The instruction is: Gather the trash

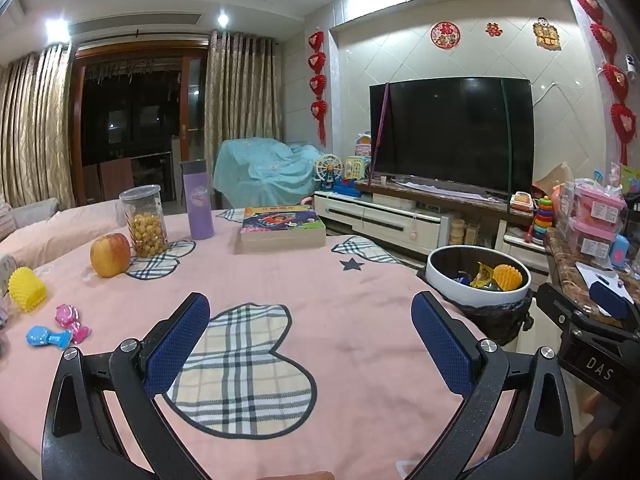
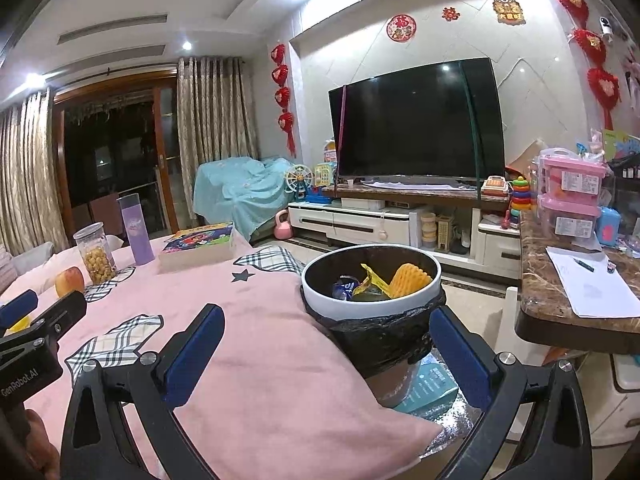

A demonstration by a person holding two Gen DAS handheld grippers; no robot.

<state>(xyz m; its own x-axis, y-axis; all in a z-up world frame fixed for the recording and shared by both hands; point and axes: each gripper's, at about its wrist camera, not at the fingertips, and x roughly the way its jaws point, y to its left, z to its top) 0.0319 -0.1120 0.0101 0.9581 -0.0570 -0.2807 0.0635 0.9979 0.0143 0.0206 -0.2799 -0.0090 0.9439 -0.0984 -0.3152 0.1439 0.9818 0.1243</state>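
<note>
A white-rimmed trash bin with a black liner stands off the table's right edge; it also shows in the right wrist view. Inside lie a yellow foam net, a yellow wrapper and a blue wrapper. My left gripper is open and empty above the pink tablecloth. My right gripper is open and empty, just in front of the bin. A yellow foam net lies at the table's left.
On the table are an apple, a snack jar, a purple bottle, a book box and pink and blue toys. A marble counter with paper stands right of the bin.
</note>
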